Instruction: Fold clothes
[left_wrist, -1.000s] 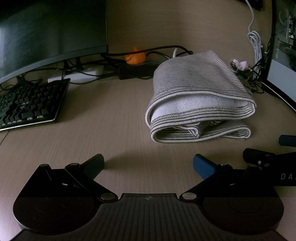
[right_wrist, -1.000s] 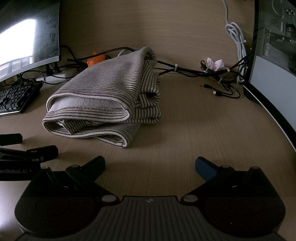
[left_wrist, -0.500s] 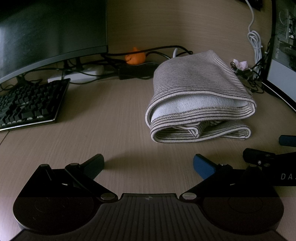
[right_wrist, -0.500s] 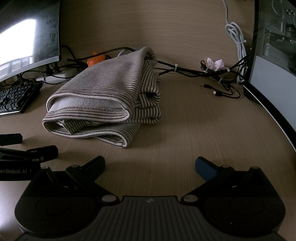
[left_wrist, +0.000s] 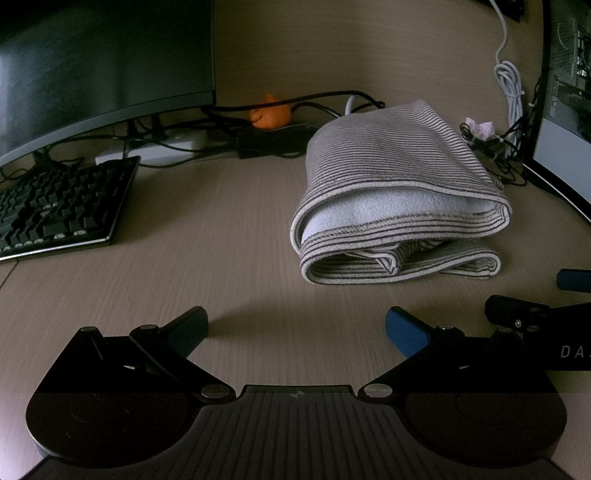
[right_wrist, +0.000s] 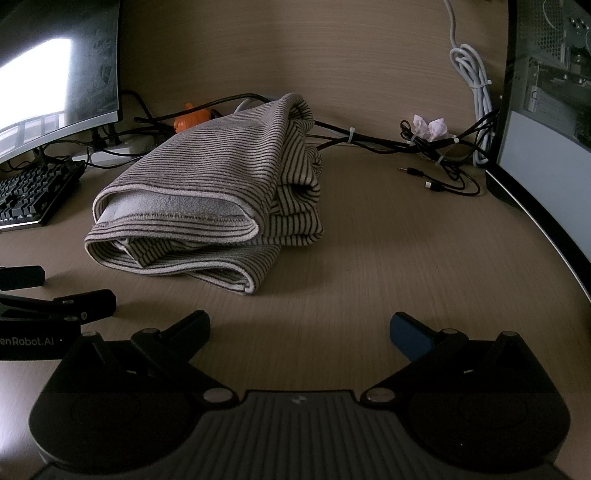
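A striped knit garment (left_wrist: 391, 177) lies folded in a thick bundle on the wood-grain surface (left_wrist: 207, 236), ahead of two hand-held grippers that rest low and apart from it. The left gripper (left_wrist: 295, 325) stands with its jaws wide and holds nothing; the right gripper (right_wrist: 299, 328) is likewise spread wide and empty, and each shows at the edge of the other's view. The bundle sits between a black keyboard (left_wrist: 55, 206) on one side and a tangle of cables (right_wrist: 436, 147) on the other, with a monitor (left_wrist: 92, 66) behind the keyboard and a small orange object (left_wrist: 267, 114) at the back wall.

The cloth looks soft, light and limp: its layers sag into rounded rolls, with a pale fleecy inner face showing at the open front. It would likely droop and slide open when lifted by one point, so a hold through several layers at once seems wise. The stitched hem along the near front edge, or the two near corners of the bundle, one for each gripper, appear the best places to take it. Whether the fold is finished is hard to judge, since the far side of the bundle bunches unevenly in the right wrist view.
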